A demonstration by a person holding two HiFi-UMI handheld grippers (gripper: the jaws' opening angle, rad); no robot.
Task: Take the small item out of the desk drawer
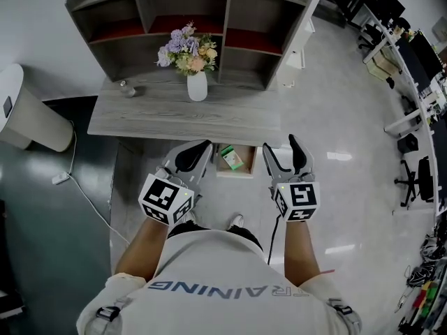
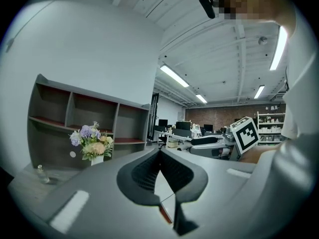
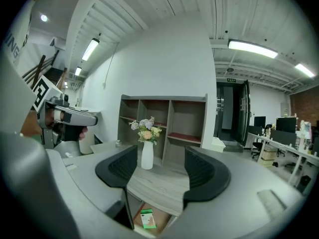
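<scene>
The desk drawer (image 1: pixel 237 174) stands pulled out under the grey desk's front edge. A small green packet (image 1: pixel 232 160) lies inside it, and it also shows low in the right gripper view as the green packet (image 3: pixel 146 218) in the drawer (image 3: pixel 135 217). My right gripper (image 1: pixel 286 152) hovers just right of the drawer, open, with nothing between its fingers. In its own view the right gripper (image 3: pixel 160 171) frames the desk top. My left gripper (image 1: pixel 194 156) hangs just left of the drawer. The left gripper (image 2: pixel 159 156) has its tips together and holds nothing.
A white vase of flowers (image 1: pixel 197 86) stands mid-desk in front of a shelf hutch (image 1: pixel 188 19). A small bottle (image 1: pixel 126 88) sits at the desk's left. A white rounded unit (image 1: pixel 28 117) and a cable (image 1: pixel 77 180) lie left. Office desks and chairs line the right.
</scene>
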